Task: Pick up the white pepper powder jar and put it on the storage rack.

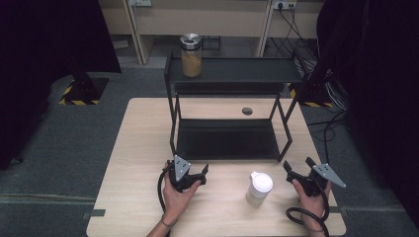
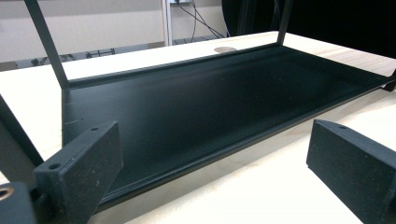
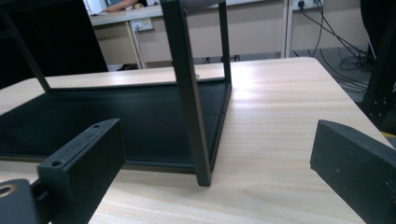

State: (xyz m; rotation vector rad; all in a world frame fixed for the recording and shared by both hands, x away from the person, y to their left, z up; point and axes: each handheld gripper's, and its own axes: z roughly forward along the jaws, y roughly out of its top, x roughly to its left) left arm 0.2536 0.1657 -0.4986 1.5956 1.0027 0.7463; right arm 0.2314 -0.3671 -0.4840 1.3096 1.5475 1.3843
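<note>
The high view shows a pale wooden table [image 1: 138, 163] with a black two-tier metal rack [image 1: 227, 133] standing across its far half. A glass jar [image 1: 191, 55] with a metal lid and tan contents stands on the left end of the rack's top shelf. On the near part of the table, a small white lidded cup [image 1: 259, 188] stands upright between the two hands, nearer the right one and apart from both.

The left gripper [image 1: 190, 174] rests low just in front of the rack's bottom shelf [image 2: 196, 107], its fingers [image 2: 79, 172] spread wide with nothing between them. The right gripper [image 1: 300, 174] sits just right of the cup, its fingers [image 3: 84, 163] also released and empty, pointing toward the rack's near right leg [image 3: 189, 93].

As a judgement, the white cup looks freshly set down or waiting to be picked up, with one jar already shelved. The likely next move calls for the right gripper to turn left toward the cup, straddle its body, close gently, and lift it upright onto a shelf without clipping the rack's frame.
</note>
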